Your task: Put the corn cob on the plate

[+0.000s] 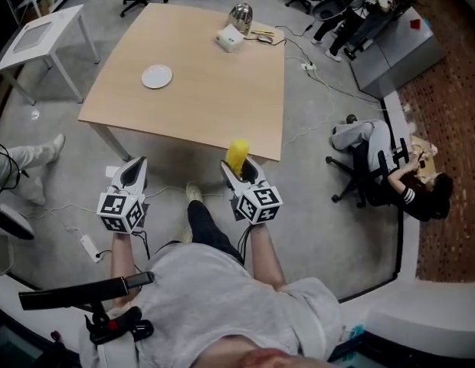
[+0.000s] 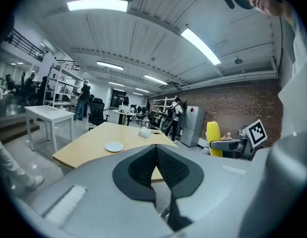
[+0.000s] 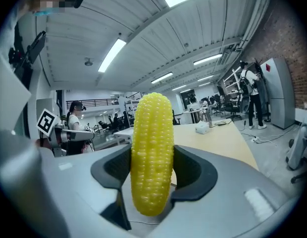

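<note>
A yellow corn cob (image 3: 152, 152) stands upright between the jaws of my right gripper (image 1: 239, 169), which is shut on it; in the head view the corn cob (image 1: 237, 156) sits just short of the table's near edge. The small white plate (image 1: 156, 77) lies on the left part of the wooden table (image 1: 222, 90), far ahead of both grippers, and the plate (image 2: 114, 147) shows in the left gripper view too. My left gripper (image 1: 133, 173) is shut with nothing in it, held off the table's near edge over the floor.
A white box (image 1: 230, 39) and a shiny metal kettle (image 1: 240, 16) stand at the table's far edge with cables. A white side table (image 1: 40, 37) is at the left. A person sits on a chair (image 1: 375, 167) at the right. Office chairs stand beyond.
</note>
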A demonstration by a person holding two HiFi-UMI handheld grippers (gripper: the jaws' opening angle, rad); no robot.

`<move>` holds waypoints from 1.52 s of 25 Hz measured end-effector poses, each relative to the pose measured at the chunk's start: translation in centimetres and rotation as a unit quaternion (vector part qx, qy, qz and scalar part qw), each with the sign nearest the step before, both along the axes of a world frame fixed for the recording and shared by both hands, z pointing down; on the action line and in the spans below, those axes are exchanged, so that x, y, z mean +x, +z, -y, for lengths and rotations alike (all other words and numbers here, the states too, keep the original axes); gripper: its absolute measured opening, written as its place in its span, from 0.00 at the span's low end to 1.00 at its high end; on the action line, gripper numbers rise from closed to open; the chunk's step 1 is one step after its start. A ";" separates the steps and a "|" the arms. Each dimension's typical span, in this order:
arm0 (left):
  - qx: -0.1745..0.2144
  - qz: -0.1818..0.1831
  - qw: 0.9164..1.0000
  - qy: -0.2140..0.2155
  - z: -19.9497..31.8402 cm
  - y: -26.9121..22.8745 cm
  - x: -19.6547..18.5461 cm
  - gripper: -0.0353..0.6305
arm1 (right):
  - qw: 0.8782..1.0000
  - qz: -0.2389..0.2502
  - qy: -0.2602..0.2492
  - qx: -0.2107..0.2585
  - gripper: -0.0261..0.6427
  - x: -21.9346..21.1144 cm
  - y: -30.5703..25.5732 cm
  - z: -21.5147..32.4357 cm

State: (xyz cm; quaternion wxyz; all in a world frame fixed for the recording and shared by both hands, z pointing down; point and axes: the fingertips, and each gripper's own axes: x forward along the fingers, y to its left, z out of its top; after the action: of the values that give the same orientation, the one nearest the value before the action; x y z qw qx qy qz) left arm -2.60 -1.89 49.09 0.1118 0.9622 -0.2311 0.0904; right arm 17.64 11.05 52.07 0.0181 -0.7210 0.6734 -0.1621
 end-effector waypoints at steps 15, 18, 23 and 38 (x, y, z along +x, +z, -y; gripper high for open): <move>-0.014 0.006 0.993 -0.117 8.8 2.0 -5.9 0.08 | 0.995 0.000 -0.101 -0.007 0.42 -2.2 1.8 14.1; -0.017 0.009 0.992 -0.123 9.8 2.1 -5.7 0.08 | 0.994 0.000 -0.108 -0.013 0.41 -1.8 2.0 15.6; -0.025 0.015 0.992 -0.126 12.8 3.0 -4.4 0.08 | 0.993 -0.001 -0.114 -0.028 0.41 -0.7 3.0 19.0; -0.049 0.018 0.989 -0.137 19.8 6.0 -1.5 0.08 | 0.985 -0.038 -0.149 -0.080 0.41 2.0 6.8 29.0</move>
State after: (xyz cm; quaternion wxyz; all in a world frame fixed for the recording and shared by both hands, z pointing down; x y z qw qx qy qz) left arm -4.05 -21.66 55.09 0.1661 0.9130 -0.3582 0.1028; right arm 19.60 -17.94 58.90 -0.0894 -0.6176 0.7584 -0.1883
